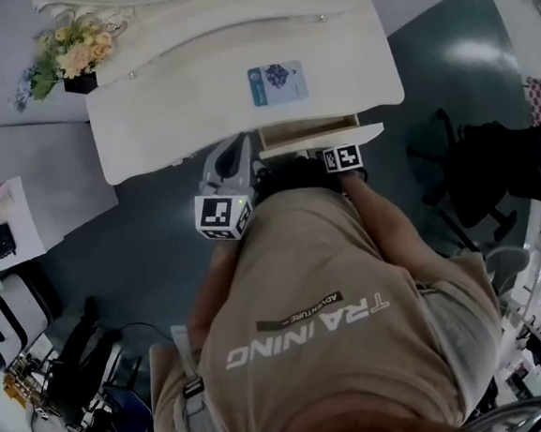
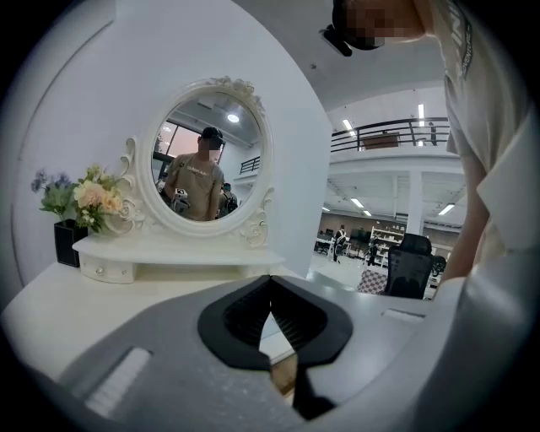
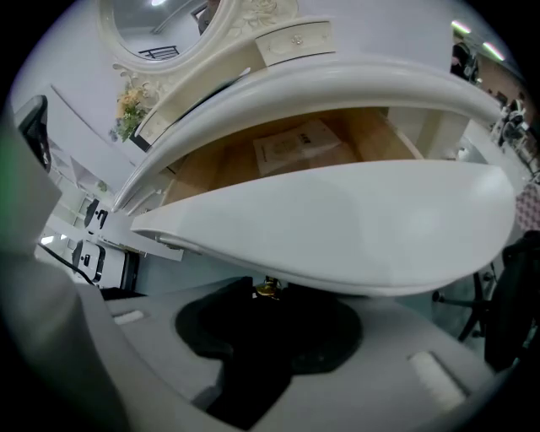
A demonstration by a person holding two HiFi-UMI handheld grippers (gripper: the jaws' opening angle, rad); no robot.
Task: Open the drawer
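pinching knob (image 3: 267, 288) of the open drawer (image 3: 337, 228) with right gripper (image 3: 270, 302).

The head view looks steeply down on the dressing table (image 1: 166, 97). The left gripper view faces its far mirror (image 2: 207, 160); the right gripper view, very near, shares the drawer (image 3: 337, 228) with the head view.

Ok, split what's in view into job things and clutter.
Job: drawer, knob, right gripper on the knob.
Lying about: flowers, mirror, card, booklet in the drawer, chair, left gripper, empty.
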